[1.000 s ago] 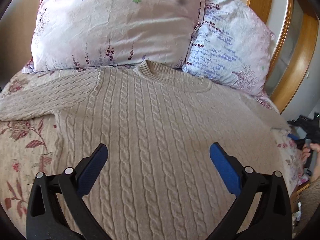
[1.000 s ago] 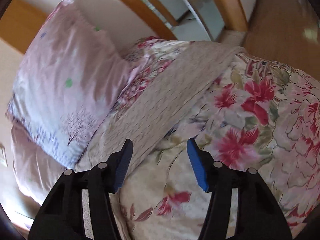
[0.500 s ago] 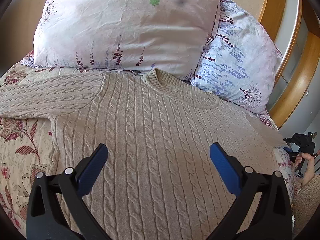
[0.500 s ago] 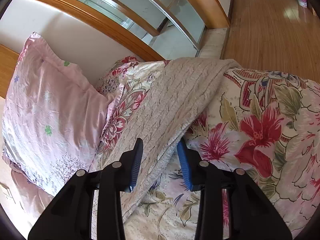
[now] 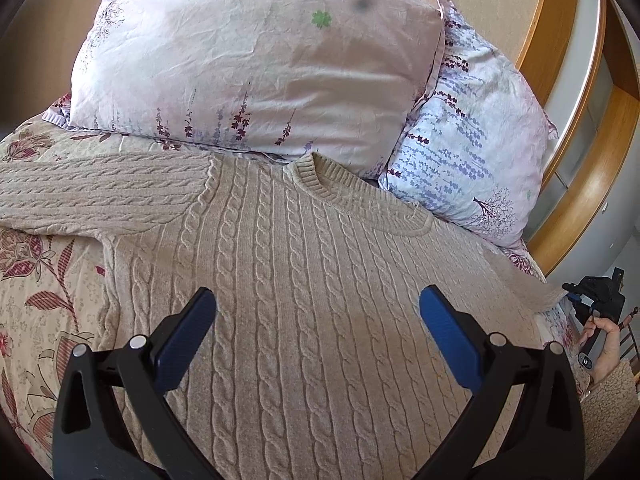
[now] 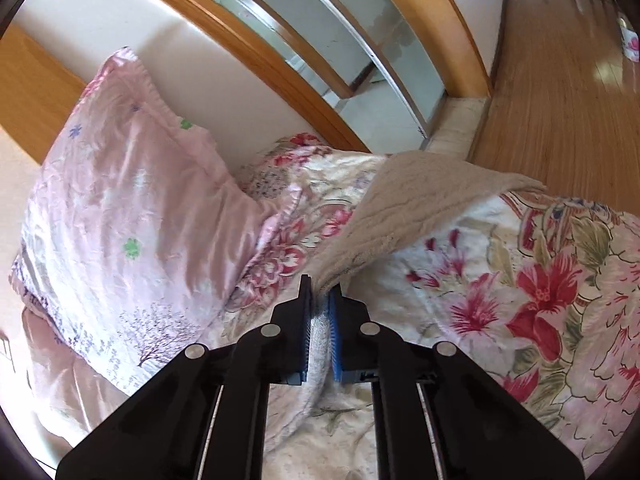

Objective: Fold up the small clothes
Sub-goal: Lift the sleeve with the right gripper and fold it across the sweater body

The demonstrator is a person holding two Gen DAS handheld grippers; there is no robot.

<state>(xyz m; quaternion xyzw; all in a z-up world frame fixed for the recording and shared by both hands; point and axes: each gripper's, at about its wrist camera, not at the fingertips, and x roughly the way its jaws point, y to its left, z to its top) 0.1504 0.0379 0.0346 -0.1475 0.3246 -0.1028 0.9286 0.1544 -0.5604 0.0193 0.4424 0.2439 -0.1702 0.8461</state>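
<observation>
A beige cable-knit sweater (image 5: 304, 288) lies flat on the floral bedspread (image 5: 36, 312), collar toward the pillows, one sleeve stretched to the left. My left gripper (image 5: 316, 300) is open and hovers over the sweater's chest, touching nothing. My right gripper (image 6: 320, 292) is shut on the sweater's other sleeve (image 6: 404, 204), pinching its edge and lifting it off the bedspread (image 6: 520, 300). The right gripper and the hand holding it also show at the far right of the left wrist view (image 5: 596, 300).
Two pillows (image 5: 256, 56) (image 5: 476, 160) lean against the wooden headboard (image 5: 560, 40) behind the collar. The right wrist view shows a pink pillow (image 6: 124, 216), the bed's edge, a curved wooden frame (image 6: 280, 60) and wooden floor (image 6: 560, 92) beyond.
My right gripper closed from open onto the sleeve edge and raised it. My left gripper moved forward over the sweater toward the collar, staying open.
</observation>
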